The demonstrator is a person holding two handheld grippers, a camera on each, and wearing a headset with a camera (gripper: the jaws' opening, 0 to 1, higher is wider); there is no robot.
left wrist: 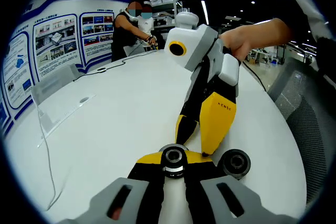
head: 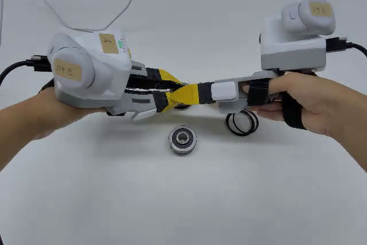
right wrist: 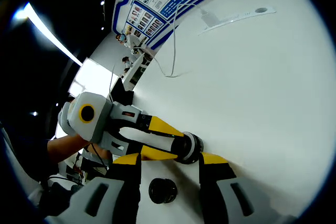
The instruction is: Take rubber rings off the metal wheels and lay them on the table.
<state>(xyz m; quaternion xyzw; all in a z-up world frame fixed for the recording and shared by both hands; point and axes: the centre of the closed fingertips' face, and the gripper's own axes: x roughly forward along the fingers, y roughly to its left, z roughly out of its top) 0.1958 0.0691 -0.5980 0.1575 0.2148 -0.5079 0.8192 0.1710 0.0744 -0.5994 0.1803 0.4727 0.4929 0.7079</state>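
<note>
Steel wheel [head: 182, 140] is lying flat and loose on the desk [head: 114, 199], nearest the person, with nothing touching it. Can't tell whether it's carrying a ring.

Just past it to the right, black rubber rings [head: 242, 123] are lying on the desk. Looks like two, overlapping. Judging by that, part of the job is done.

Above those, both grippers are meeting tip to tip over the middle of the desk. The left gripper [head: 172, 91] is clamping a second wheel [left wrist: 174, 159] between its yellow tips. The right gripper [right wrist: 176, 157] is sitting with its jaws spread, tips flanking that held wheel, and isn't gripping anything I can make out.

My read: the ring on the held wheel is the one being worked now, and it isn't off yet. What's remaining is peeling it off, laying it beside the others, then checking the loose wheel.

Farther back, a white cable [head: 86, 21] is running across the desk.
</note>
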